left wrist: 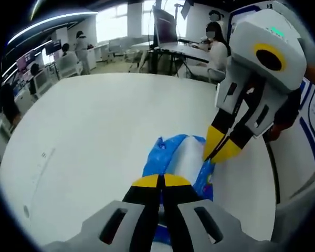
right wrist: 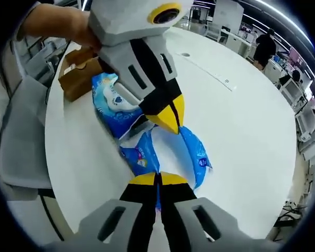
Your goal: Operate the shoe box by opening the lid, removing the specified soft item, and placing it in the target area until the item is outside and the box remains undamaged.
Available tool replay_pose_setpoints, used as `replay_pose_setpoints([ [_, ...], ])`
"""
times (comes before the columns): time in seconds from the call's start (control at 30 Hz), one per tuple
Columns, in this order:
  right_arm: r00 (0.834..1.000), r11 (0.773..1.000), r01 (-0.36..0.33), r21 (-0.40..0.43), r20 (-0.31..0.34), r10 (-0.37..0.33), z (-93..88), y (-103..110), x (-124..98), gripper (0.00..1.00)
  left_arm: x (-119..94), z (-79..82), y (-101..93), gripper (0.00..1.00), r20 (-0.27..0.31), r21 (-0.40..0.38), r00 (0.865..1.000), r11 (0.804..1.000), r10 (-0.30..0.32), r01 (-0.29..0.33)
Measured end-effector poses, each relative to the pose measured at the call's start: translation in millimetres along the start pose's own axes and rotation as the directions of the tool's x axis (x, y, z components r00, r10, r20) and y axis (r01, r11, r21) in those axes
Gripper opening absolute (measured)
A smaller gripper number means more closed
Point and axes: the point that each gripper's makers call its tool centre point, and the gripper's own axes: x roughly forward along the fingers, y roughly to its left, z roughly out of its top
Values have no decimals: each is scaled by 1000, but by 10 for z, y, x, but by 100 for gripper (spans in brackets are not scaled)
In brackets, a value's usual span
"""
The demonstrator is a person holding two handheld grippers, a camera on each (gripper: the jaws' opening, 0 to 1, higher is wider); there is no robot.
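A soft blue and white plastic pack (left wrist: 182,155) is stretched between both grippers over the white table (left wrist: 94,131). My left gripper (left wrist: 160,181) is shut on its near end. The right gripper (left wrist: 220,152) comes in from the right, its yellow tips pinched on the pack's right edge. In the right gripper view, my right gripper (right wrist: 157,179) is shut on the pack (right wrist: 115,105), and the left gripper (right wrist: 170,121) reaches down from the top and pinches it too. Behind it stands the brown cardboard shoe box (right wrist: 76,76), partly hidden. I cannot tell if the pack touches the table.
A hand (right wrist: 58,21) holds the left gripper near the box. The table edge (right wrist: 55,173) runs close on the left of the right gripper view, with a grey chair (right wrist: 21,136) beyond. Desks, monitors and people (left wrist: 215,44) fill the room behind.
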Motion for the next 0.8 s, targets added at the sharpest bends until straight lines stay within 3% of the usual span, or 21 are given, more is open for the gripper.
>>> replay_pose_setpoints([
  [0.2, 1000, 1000, 13, -18, 2, -12, 14, -2, -42, 0, -46, -12, -34, 0, -12, 8, 1000, 1000, 3, -3],
  [0.5, 999, 999, 31, -26, 23, -31, 111, 44, -235, 2, -207, 83, -9, 9, 10, 30, 1000, 999, 28, -28],
  [0.8, 998, 998, 45, -40, 35, -44, 252, 153, -383, 4, -516, 79, -50, 12, 12, 54, 999, 998, 42, -43],
])
